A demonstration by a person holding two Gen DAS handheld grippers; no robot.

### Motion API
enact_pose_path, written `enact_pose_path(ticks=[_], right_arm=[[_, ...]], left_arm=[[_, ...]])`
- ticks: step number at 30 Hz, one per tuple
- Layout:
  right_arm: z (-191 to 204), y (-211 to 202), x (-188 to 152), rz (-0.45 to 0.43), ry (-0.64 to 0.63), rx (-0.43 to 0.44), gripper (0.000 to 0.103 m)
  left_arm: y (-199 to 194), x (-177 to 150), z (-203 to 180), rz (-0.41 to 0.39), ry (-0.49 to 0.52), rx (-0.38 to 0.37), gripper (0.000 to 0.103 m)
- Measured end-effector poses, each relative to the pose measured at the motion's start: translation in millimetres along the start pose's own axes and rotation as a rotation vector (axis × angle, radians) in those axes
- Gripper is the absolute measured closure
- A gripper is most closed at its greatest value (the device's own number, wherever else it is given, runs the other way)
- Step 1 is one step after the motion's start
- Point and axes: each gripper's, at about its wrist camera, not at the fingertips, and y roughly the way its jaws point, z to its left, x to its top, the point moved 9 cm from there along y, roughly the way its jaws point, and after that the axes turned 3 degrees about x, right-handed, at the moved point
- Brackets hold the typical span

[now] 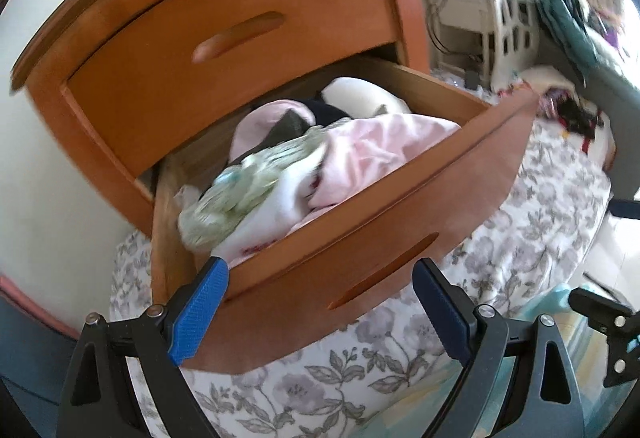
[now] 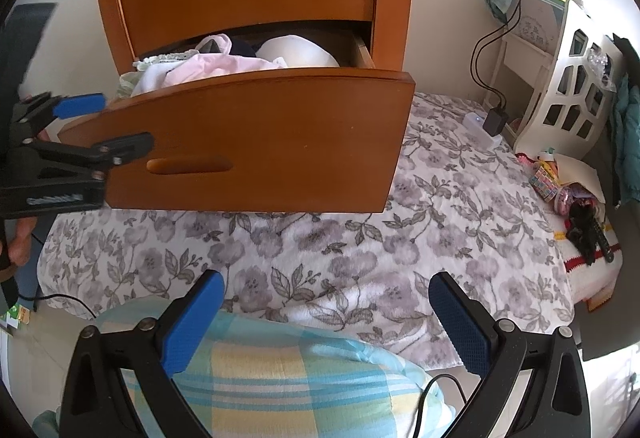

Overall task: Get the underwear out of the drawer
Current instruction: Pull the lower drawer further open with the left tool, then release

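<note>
Above the floral grey-and-white bedspread [image 2: 440, 205], the lower curved orange-brown wooden drawer [image 1: 360, 238] stands pulled out, heaped with underwear in pink, white and pale green fabric [image 1: 320, 161]. The left gripper [image 1: 320, 314] sits just in front of the drawer's face, blue-padded fingers [image 1: 198, 314] spread wide and empty. The right gripper [image 2: 326, 322] hangs well back over a striped blue-and-yellow pillow [image 2: 280, 370], likewise wide open, holding nothing.

each claw, left claw [image 1: 320, 302] and right claw [image 2: 326, 318], has black triangular arms with silver screws. its fingers [image 1: 198, 312] carry ribbed blue pads.
</note>
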Motion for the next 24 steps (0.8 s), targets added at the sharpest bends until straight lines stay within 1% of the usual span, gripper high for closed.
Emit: enact_pose_path(ticks=[3,7,10,15,18,20,24], right_arm=[[3,4,0,0.006,-0.006,0.002,0.0],[9,7,-1,0.01,-0.02,0.006,0.0],[11,10,-2,0.014,-0.031,0.008,0.0],[14,11,2,0.008,-0.05,0.018,0.0],[15,4,15,-0.038,-0.063,0.025,0.0],[14,0,24,-0.058,-0.067,0.026,0.0],[19,-9,47,-0.112,-0.108,0.047,0.0]], left_arm=[[-5,-7,16,-0.004,-0.09,-0.01,0.01],[-11,-16,35,-0.007,-0.232,-0.052,0.01],[-18,-18,43,-0.033,-0.303,-0.07,0.01],[-23,-10,47,-0.043,-0.327,-0.079,0.01],[-26,-7,49,-0.06,-0.337,-0.079,0.01],[-25,-3,51,-0.055,-0.353,-0.086,0.01],[-27,-2,59,-0.062,-0.39,-0.07,0.01]])
